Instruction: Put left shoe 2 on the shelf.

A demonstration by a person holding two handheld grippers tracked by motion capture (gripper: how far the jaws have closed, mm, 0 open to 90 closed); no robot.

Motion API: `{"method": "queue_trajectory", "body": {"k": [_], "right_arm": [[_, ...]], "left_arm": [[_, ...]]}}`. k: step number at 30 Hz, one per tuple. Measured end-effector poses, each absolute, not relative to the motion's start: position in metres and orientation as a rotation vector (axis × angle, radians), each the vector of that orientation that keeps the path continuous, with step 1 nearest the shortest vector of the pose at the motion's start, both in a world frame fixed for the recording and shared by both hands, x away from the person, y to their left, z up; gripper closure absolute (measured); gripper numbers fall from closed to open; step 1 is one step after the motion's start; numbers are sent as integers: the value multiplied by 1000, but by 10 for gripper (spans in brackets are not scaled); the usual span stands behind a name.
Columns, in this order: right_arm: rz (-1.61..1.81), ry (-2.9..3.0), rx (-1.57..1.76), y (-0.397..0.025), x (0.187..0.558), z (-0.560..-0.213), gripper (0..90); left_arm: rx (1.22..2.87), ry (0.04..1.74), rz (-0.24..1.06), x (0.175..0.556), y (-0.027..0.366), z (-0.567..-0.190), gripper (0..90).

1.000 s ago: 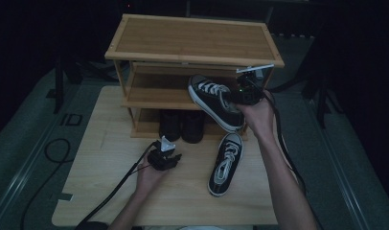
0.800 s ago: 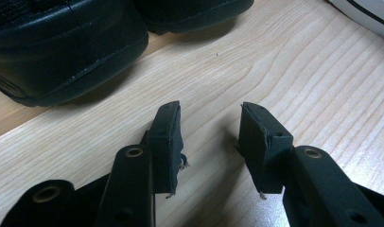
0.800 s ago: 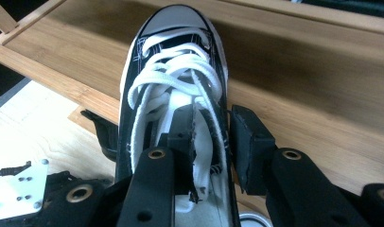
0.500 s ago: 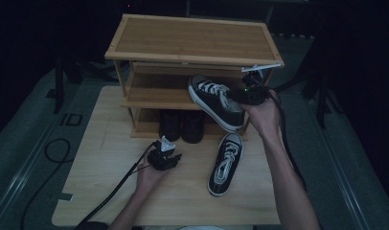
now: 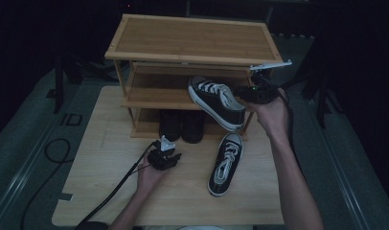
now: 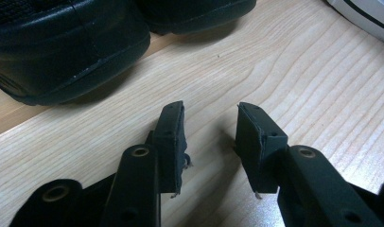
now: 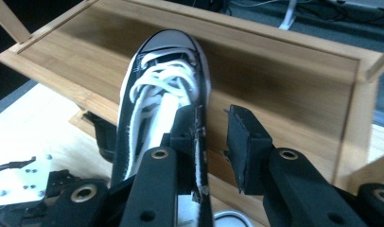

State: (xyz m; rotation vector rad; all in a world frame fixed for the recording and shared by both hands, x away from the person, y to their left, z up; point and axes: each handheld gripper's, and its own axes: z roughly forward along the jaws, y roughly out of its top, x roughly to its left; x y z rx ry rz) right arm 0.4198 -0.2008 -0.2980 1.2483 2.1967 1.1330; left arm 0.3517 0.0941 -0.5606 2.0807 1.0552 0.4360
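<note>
sneakers (image 5: 216, 103): 2 | black shoes (image 5: 182, 125): 2 | rack (image 5: 192, 40): 1 | tools (image 5: 165, 152): 2

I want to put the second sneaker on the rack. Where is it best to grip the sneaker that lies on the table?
Probably the collar wall at the heel of the sneaker, one jaw inside the opening. It lies upright, heel nearest the person, so the free left gripper beside it could come from above.

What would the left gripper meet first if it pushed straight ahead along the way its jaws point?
Probably the black shoes under the rack; the left gripper is open over bare table, nothing between.
</note>
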Motion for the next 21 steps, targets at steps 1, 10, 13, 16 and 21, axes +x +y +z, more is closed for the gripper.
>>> {"method": "queue_trajectory", "body": {"k": [1, 10, 13, 16, 21], "right_arm": [[1133, 2186, 1249, -202, 419, -297, 727], [1098, 2170, 1246, -210, 420, -296, 765], [1071, 2178, 1247, -212, 423, -300, 780], [1062, 2182, 1256, -214, 425, -305, 800], [1036, 2189, 1266, -218, 427, -312, 838]], "left_arm": [[2081, 1055, 436, 352, 94, -561, 637], [2080, 1049, 431, 349, 91, -560, 686], [2081, 1046, 429, 348, 90, -560, 692], [2084, 1047, 413, 348, 87, -560, 713], [2099, 1045, 422, 348, 84, -559, 768]]}}
